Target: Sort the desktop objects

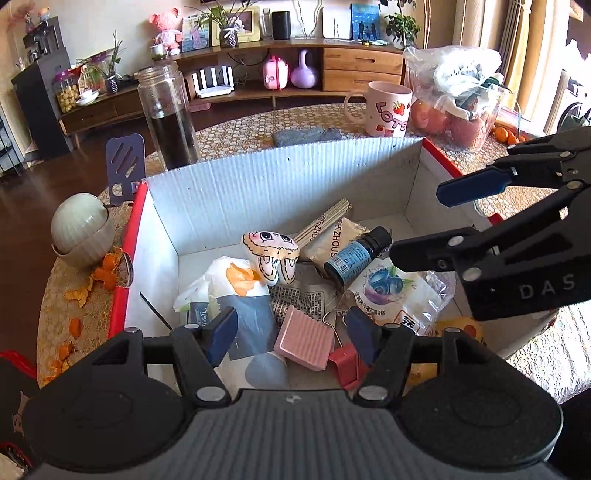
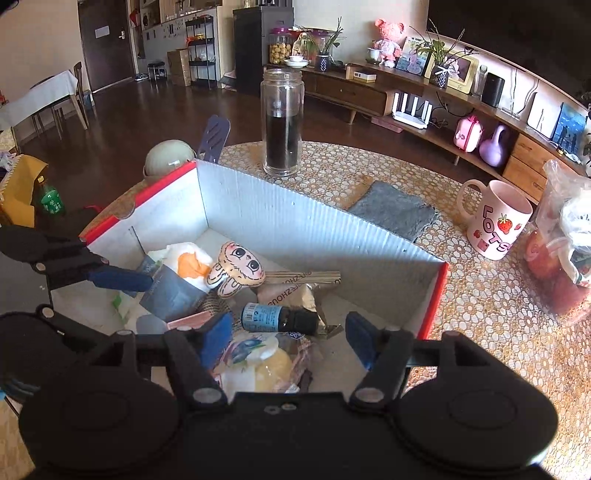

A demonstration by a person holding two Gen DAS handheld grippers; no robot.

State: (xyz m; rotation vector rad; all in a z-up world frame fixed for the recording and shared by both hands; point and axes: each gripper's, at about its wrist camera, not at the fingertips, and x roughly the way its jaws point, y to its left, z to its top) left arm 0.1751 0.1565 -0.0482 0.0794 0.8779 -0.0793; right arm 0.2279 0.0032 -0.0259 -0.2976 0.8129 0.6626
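your left gripper (image 1: 291,332) tilts down over the near edge of the cardboard box (image 1: 280,173), jaws apart and gripping nothing, above the pink block (image 1: 304,338). to its right, your right gripper (image 2: 288,339) angles down the same way, jaws also apart and empty, over the dark bottle (image 2: 277,318) lying in the box.

Beyond my table a long wooden sideboard (image 1: 362,70) runs along the wall, with a pink plush figure (image 1: 168,31), a framed picture (image 1: 242,24) and a black speaker (image 1: 281,25) on top. A purple vase (image 1: 304,72) sits beside a pink case (image 1: 275,72) on its lower shelf. Dark wood floor (image 2: 147,118) stretches toward a door (image 2: 105,40).
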